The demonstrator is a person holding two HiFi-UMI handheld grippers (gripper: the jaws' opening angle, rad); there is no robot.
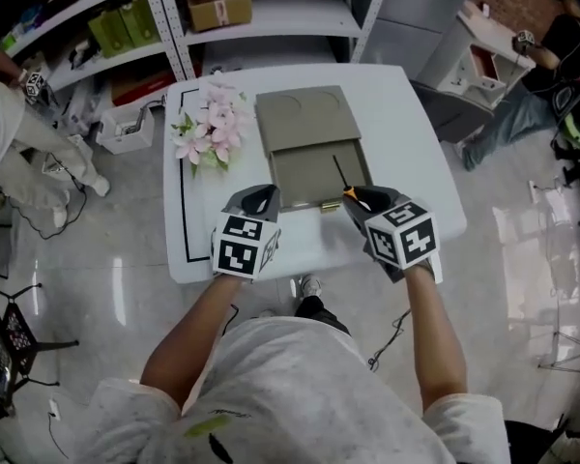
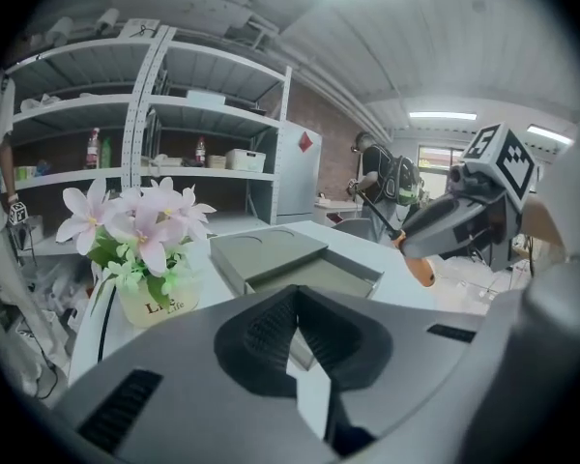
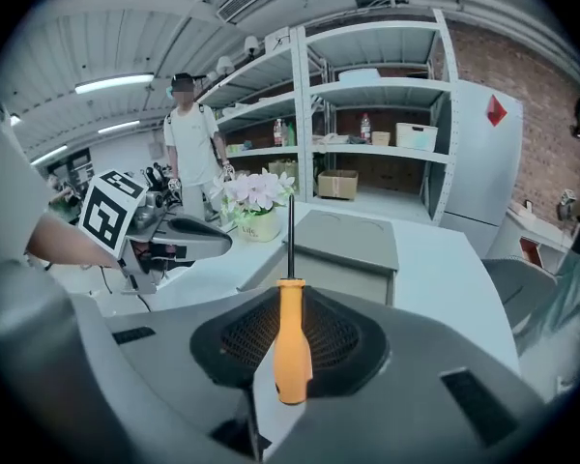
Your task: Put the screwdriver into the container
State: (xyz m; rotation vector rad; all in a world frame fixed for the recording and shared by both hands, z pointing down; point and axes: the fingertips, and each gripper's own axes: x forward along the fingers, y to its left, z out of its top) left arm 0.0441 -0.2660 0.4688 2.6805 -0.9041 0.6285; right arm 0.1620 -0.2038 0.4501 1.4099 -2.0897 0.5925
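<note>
A grey container (image 1: 304, 119) lies in the middle of the white table (image 1: 406, 133), its drawer (image 1: 309, 174) pulled out toward me. My right gripper (image 1: 360, 199) is shut on the orange-handled screwdriver (image 3: 292, 341), whose dark shaft (image 1: 339, 173) points forward over the drawer's right edge. In the right gripper view the handle sits upright between the jaws, with the container (image 3: 353, 240) just beyond the tip. My left gripper (image 1: 263, 199) hovers at the drawer's near left corner, jaws shut on nothing. The left gripper view shows the container (image 2: 271, 251) and the right gripper (image 2: 435, 235) off to the right.
A pot of pink flowers (image 1: 208, 129) stands left of the container. Metal shelves (image 1: 271, 17) with a cardboard box (image 1: 219, 3) run behind the table. People stand at the far left (image 1: 19, 153) and far right (image 1: 546, 75). The table's near edge (image 1: 309, 264) is just under the grippers.
</note>
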